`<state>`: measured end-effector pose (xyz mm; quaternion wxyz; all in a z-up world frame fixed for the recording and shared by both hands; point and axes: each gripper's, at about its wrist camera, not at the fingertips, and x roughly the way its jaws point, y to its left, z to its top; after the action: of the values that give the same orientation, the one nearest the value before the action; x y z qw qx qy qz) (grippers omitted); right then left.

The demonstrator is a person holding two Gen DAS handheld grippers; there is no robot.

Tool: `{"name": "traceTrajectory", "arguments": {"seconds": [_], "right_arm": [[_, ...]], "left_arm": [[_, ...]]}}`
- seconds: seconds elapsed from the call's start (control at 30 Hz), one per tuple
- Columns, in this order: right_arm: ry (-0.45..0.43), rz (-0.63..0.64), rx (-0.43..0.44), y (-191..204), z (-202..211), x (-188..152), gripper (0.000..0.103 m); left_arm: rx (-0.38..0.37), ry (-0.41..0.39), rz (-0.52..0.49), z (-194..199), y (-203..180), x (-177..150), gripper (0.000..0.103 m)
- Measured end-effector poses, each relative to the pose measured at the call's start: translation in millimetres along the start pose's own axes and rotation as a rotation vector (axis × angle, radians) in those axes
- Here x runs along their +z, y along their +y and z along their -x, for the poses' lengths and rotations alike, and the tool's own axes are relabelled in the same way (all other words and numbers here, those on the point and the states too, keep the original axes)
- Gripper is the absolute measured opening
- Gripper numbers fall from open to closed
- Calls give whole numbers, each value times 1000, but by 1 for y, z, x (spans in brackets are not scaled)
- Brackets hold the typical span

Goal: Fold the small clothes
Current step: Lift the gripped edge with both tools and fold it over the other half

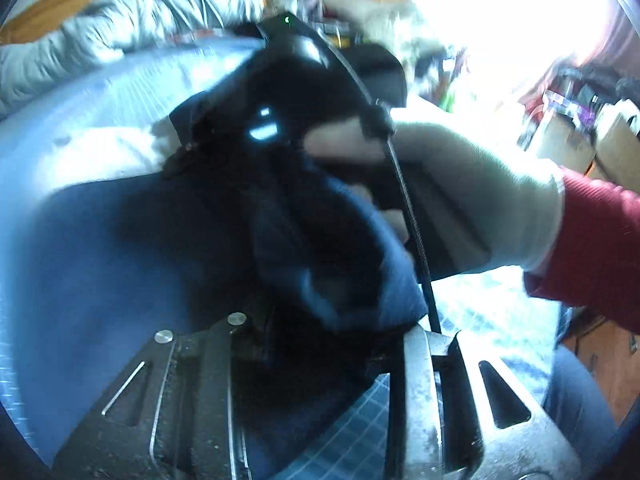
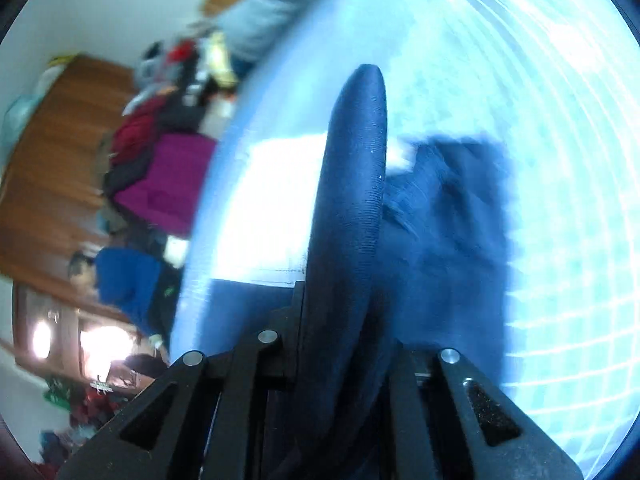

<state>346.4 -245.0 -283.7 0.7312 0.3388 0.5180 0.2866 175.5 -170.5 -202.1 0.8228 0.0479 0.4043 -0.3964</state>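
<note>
Two grippers worked one soft, limp navy garment [image 2: 448, 216] on the gridded mat [image 2: 560, 240]: the right gripper [image 2: 340, 344] clamped a raised fold, the left gripper's [image 1: 320, 344] grip was unclear amid bunched cloth, and hems seemed the surest hold.

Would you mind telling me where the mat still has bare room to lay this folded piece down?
Bare gridded mat lies past the outer edge of the navy garment, toward the bright side. A white cloth borders the garment's other edge, with a clothes pile beyond it. Around the right gripper, shut on a navy fold, it is crowded.
</note>
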Motion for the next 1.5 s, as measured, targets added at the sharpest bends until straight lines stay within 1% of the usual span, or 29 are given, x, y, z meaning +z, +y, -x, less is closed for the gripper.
{"name": "traceTrajectory", "arguments": {"seconds": [0.03,0.07,0.2,0.23,0.27,0.3,0.33,0.4,0.43,0.47,0.5,0.57,0.63,0.73,0.77,0.83,0.87,0.9,0.97,1.03,1.1,1.17,1.23,1.27,1.33,1.37,1.4,1.47,1.5], "right_arm": [[-12,-35,54,-11,1,-2,15],[-22,-45,78,-15,4,-3,15],[-39,-13,127,-11,11,2,15],[-29,-3,110,-16,10,5,16],[-3,-31,104,-24,3,8,14],[13,-73,134,-34,0,10,11],[18,-84,145,-36,4,10,12],[27,-64,127,-28,18,7,30],[38,-42,125,-20,27,3,36],[38,-21,121,-16,39,-2,51],[37,-2,114,-11,51,-11,56],[44,21,99,-4,71,-35,58],[61,38,68,-2,92,-62,58],[55,65,48,11,110,-96,58],[50,66,57,15,114,-106,60],[41,72,67,21,116,-124,69],[47,80,59,22,115,-130,76],[59,89,42,24,112,-136,79],[75,84,14,24,104,-145,79],[92,82,5,24,92,-151,78],[92,87,-2,26,88,-156,78],[65,98,-19,31,90,-161,78],[16,117,-62,35,96,-167,78],[-13,129,-83,36,100,-168,78],[-52,146,-95,35,103,-170,58],[-64,150,-99,34,103,-170,29],[-78,152,-88,34,103,-170,14],[-128,89,-21,20,115,-169,9],[-168,29,8,4,127,-169,7]], "left_arm": [[9,5,-1,-3,-1,-1,30],[3,-2,6,0,-2,0,30],[-7,-39,20,13,2,8,31],[-12,-44,23,8,3,6,33],[-1,-11,29,-3,10,2,39],[17,40,25,-21,2,-4,42],[24,39,15,-21,-2,-5,44],[10,40,4,-6,-9,-1,56],[-1,29,0,7,-13,-2,60],[-1,11,-5,21,-15,-5,65],[-3,-8,-7,35,-19,-9,66],[7,-48,-2,68,-21,-21,67],[40,-85,19,98,-19,-35,68],[130,-138,53,134,-5,-54,68],[166,-148,68,142,0,-61,68],[233,-160,114,155,23,-75,68],[267,-148,138,155,33,-82,68],[289,-123,159,148,37,-92,68],[320,-83,202,136,47,-99,67],[324,-48,225,125,58,-103,66],[326,-35,233,114,62,-101,66],[334,-30,225,103,63,-97,66],[338,-17,207,93,65,-91,66],[337,-11,202,89,64,-90,65],[333,1,178,80,64,-84,60],[340,6,168,77,67,-83,58],[354,3,158,78,65,-80,52],[366,-29,151,94,69,-81,43],[371,-52,144,105,69,-87,45]]}}
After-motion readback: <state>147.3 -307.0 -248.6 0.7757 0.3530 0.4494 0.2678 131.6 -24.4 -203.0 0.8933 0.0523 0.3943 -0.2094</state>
